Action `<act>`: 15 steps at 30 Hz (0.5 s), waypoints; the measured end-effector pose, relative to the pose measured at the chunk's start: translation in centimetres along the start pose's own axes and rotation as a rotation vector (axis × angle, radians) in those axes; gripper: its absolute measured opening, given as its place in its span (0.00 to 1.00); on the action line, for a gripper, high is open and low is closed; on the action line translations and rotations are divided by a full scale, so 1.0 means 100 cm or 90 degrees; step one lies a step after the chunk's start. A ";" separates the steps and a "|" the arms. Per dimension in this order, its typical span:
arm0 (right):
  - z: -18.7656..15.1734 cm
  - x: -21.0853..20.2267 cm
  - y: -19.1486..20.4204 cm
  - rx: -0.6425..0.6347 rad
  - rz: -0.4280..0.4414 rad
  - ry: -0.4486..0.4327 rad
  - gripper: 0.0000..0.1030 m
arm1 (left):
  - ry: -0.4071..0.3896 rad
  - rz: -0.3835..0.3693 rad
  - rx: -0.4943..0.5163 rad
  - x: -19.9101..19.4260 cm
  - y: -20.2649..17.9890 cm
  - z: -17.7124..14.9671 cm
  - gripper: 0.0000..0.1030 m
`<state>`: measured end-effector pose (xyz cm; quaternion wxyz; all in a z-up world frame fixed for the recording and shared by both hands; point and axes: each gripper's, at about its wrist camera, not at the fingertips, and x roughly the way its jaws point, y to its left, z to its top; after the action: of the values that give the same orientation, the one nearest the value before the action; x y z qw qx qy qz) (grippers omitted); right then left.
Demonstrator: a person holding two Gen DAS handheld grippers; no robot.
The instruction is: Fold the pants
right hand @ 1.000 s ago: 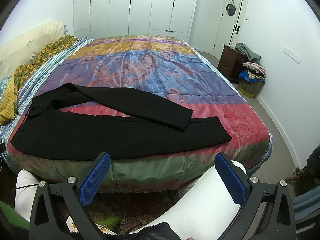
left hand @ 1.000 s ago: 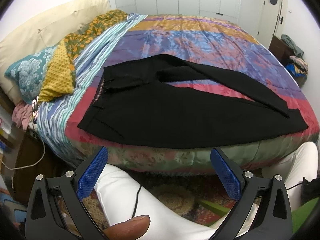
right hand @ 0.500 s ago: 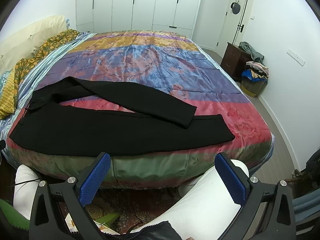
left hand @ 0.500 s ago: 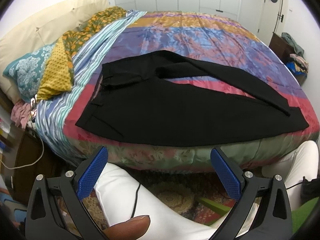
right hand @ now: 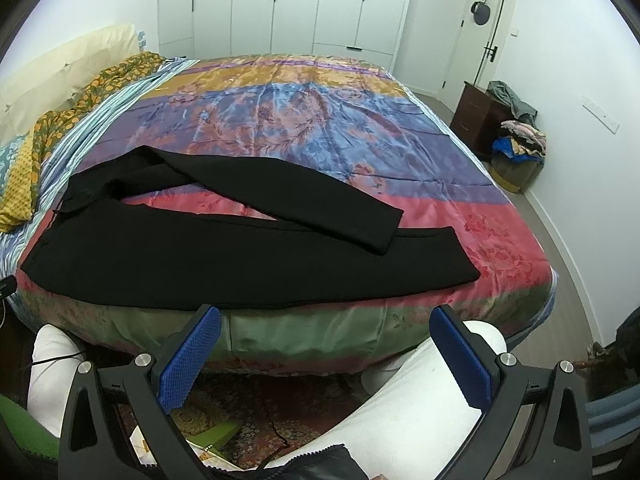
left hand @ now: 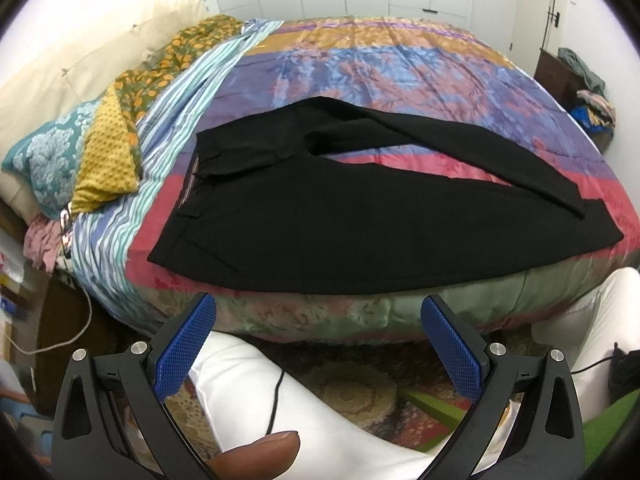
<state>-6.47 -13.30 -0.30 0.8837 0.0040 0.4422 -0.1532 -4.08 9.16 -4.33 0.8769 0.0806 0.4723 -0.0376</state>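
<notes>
Black pants [left hand: 320, 216] lie flat along the near edge of the bed, waistband to the left, legs running right; they also show in the right wrist view [right hand: 224, 248]. The far leg [right hand: 304, 200] lies angled across the near one, its cuff on top near the right end. My left gripper [left hand: 318, 344] is open and empty, held short of the bed's near edge below the seat of the pants. My right gripper [right hand: 326, 350] is open and empty, short of the bed edge below the legs.
The bed carries a multicoloured satin quilt [right hand: 304, 120]. Pillows and patterned cloths [left hand: 100, 148] pile at the left. My white-trousered legs [left hand: 304, 412] are under both grippers. A dark nightstand [right hand: 480, 116] and a clothes basket [right hand: 516, 164] stand at the right wall.
Both grippers have crept slightly closer to the bed, so the pants look a little larger. The pants have not moved and both grippers stay open.
</notes>
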 end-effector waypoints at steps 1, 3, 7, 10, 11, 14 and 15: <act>0.000 0.001 0.001 -0.001 0.004 0.000 1.00 | -0.003 0.003 0.003 -0.001 0.000 0.001 0.99; 0.000 0.003 0.002 -0.001 0.016 0.001 1.00 | -0.013 0.013 0.011 -0.002 -0.002 0.003 0.99; 0.002 0.002 0.003 -0.003 0.036 -0.016 1.00 | -0.035 0.030 0.028 -0.002 -0.003 0.010 0.99; 0.005 0.001 0.002 0.002 0.062 -0.037 1.00 | -0.072 0.043 0.043 -0.008 -0.006 0.017 1.00; 0.006 0.000 0.002 0.006 0.073 -0.045 1.00 | -0.092 0.053 0.048 -0.011 -0.007 0.020 1.00; 0.014 0.003 0.002 0.018 0.112 -0.056 1.00 | -0.125 0.076 0.061 -0.014 -0.011 0.027 1.00; 0.015 0.005 0.003 0.020 0.120 -0.056 1.00 | -0.130 0.079 0.062 -0.013 -0.011 0.029 1.00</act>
<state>-4.90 -13.39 0.20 0.9126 0.0525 0.3983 -0.0764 -2.58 7.50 -1.76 0.9161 0.1476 0.3726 -0.0140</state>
